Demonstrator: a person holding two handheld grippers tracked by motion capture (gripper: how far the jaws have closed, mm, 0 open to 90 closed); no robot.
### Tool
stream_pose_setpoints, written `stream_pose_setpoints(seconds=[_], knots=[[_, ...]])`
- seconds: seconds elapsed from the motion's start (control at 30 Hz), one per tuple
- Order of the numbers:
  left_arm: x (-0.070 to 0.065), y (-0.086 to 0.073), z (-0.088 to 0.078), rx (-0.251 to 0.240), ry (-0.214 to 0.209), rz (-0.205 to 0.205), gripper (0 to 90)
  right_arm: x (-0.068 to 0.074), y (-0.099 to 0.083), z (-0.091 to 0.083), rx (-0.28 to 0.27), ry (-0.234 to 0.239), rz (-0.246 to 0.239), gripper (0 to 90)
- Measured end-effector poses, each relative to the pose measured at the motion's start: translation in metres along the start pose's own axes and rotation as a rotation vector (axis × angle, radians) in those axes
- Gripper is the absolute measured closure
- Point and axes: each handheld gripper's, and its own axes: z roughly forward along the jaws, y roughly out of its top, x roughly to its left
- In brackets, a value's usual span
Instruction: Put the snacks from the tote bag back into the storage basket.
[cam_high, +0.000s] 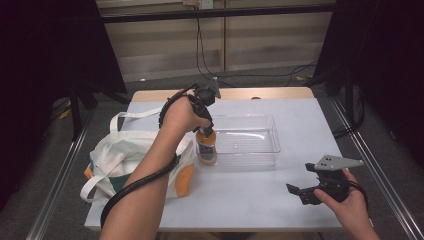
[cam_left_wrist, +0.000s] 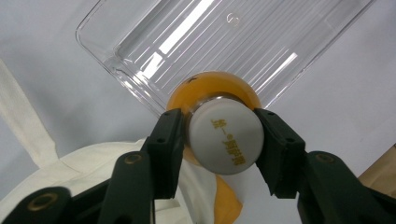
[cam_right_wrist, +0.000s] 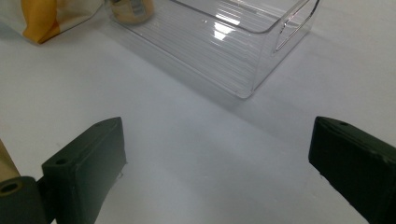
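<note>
An orange bottle (cam_high: 206, 145) with a white cap (cam_left_wrist: 226, 137) stands upright at the left end of the clear plastic tray (cam_high: 260, 142), seemingly just inside its wall. My left gripper (cam_high: 202, 122) points straight down over it, and both black pads (cam_left_wrist: 170, 140) lie against the sides of the cap. The right gripper (cam_high: 312, 192) rests low at the table's front right, jaws wide apart, with only bare white table between them. From there the tray (cam_right_wrist: 243, 42) and the bottle (cam_right_wrist: 133, 11) lie ahead.
A white cloth tote bag (cam_high: 125, 160) with orange and green print lies left of the tray, its handles spread toward the table's left edge. The white table (cam_high: 240, 200) ends at metal rails on both sides. Cables run across the floor beyond the far edge.
</note>
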Motion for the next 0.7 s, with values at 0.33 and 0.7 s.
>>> stream_pose_setpoints(seconds=[0.33, 0.7], knots=[[0.003, -0.002, 0.003, -0.004, 0.011, 0.018, 42.8, -0.001, 0.000, 0.001, 0.000, -0.002, 0.005, 3.8], [0.009, -0.011, 0.002, -0.024, 0.024, -0.022, 28.3, -0.001, 0.001, 0.003, 0.004, -0.002, 0.001, 3.8]])
